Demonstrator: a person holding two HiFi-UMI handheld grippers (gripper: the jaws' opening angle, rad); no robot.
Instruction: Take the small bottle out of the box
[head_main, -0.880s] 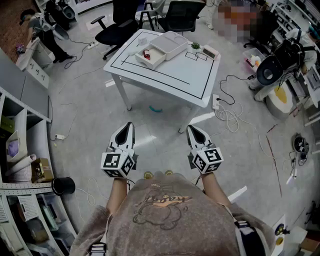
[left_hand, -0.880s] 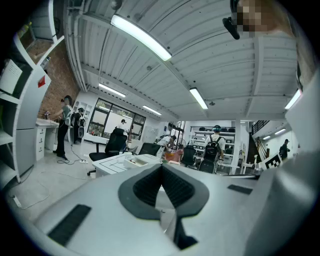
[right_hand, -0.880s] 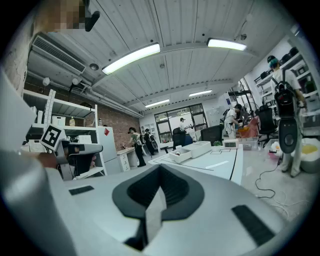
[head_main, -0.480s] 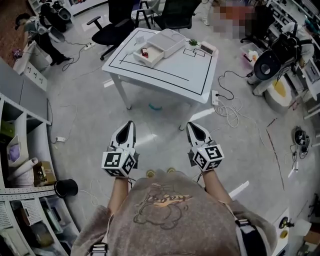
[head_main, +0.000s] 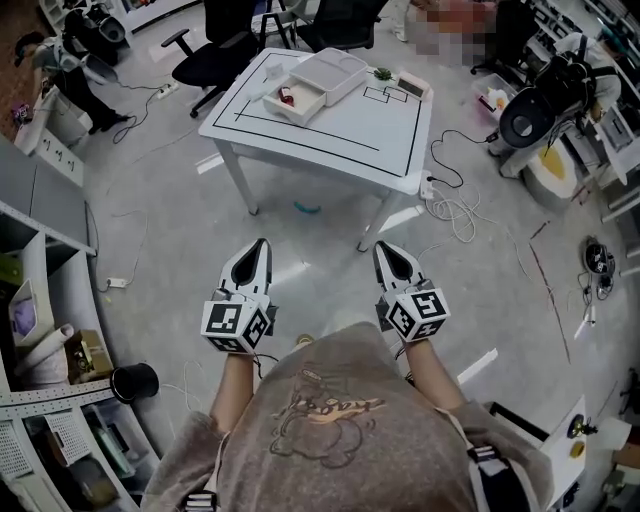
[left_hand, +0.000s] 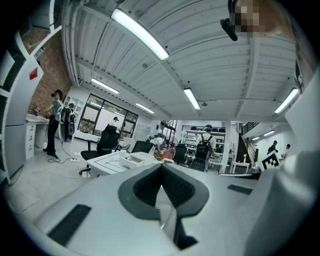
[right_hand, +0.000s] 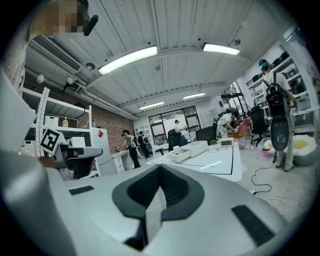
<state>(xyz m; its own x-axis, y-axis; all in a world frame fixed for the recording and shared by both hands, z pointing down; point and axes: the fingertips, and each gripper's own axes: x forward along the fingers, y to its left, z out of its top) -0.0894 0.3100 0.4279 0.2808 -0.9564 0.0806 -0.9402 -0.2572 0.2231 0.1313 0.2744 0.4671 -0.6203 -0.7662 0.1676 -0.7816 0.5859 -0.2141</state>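
A white box (head_main: 300, 100) with its lid (head_main: 335, 72) lying open beside it stands on the far left part of the white table (head_main: 350, 135). A small red-and-white thing in the box (head_main: 287, 96) looks like the small bottle. Well short of the table, over the floor, I hold my left gripper (head_main: 259, 246) and right gripper (head_main: 386, 252) side by side, both pointing toward it. In both gripper views the jaws meet with nothing between them, on the left gripper (left_hand: 161, 167) and on the right gripper (right_hand: 160, 170). The box (left_hand: 131, 159) also shows far ahead, as does the box (right_hand: 187, 150).
Black office chairs (head_main: 215, 50) stand behind the table. Grey shelving (head_main: 40, 330) lines the left, with a black cup (head_main: 135, 380) on the floor. Cables and a power strip (head_main: 450, 210) lie right of the table. A small plant (head_main: 383, 73) and a small device (head_main: 412, 85) sit on the table.
The table has slid toward the top of the head view and the feet have gone under the torso. Both grippers keep the same pose, shut.
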